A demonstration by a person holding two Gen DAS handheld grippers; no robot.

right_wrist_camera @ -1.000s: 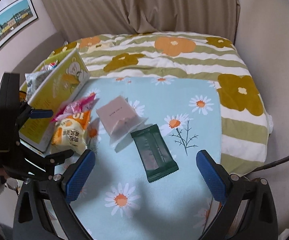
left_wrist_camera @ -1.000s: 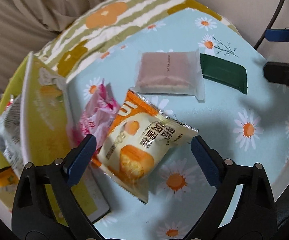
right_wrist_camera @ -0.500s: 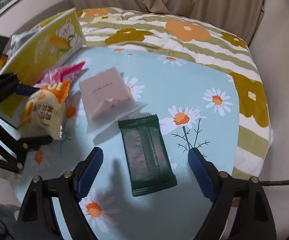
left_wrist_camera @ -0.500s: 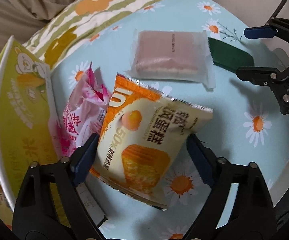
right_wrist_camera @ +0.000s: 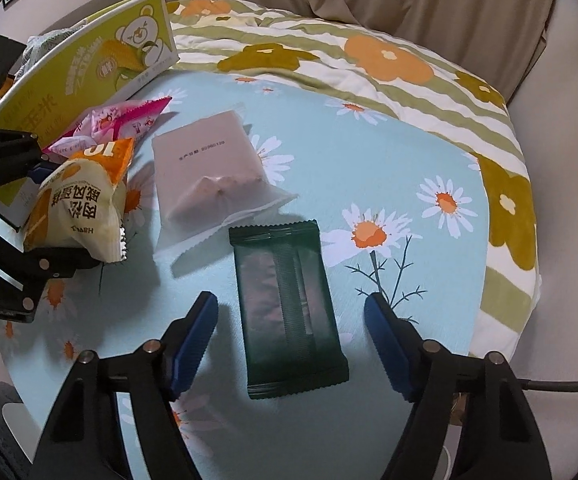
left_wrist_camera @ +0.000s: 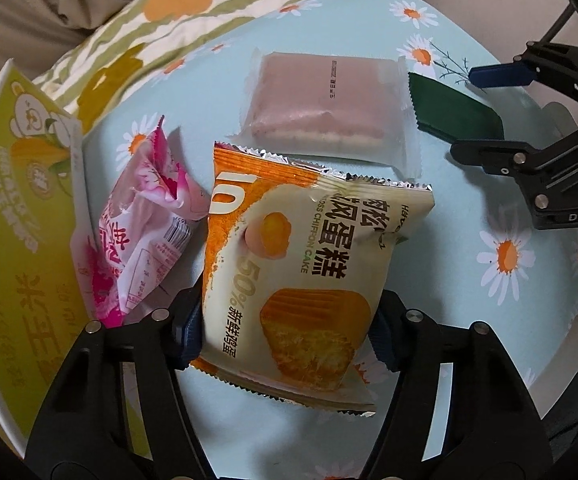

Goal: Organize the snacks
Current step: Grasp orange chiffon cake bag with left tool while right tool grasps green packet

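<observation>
Two grippers worked over the daisy-print cloth (right_wrist_camera: 369, 168). Nearest, the left gripper (left_wrist_camera: 285, 324) had its jaws pinched on the orange chiffon cake packet (left_wrist_camera: 309, 272), lifted at the table's left side. The right gripper (right_wrist_camera: 291, 340) hung with jaws spread wide either side of the dark green bar (right_wrist_camera: 289, 308), which lay flat. Farther off lay the pale pink wafer pack (right_wrist_camera: 205, 172), the crumpled pink wrapper (left_wrist_camera: 141, 232) and the yellow-green box (right_wrist_camera: 89, 64). Slick, air-puffed film could probably slip from the pads, and a hard squeeze might crush the cake.
</observation>
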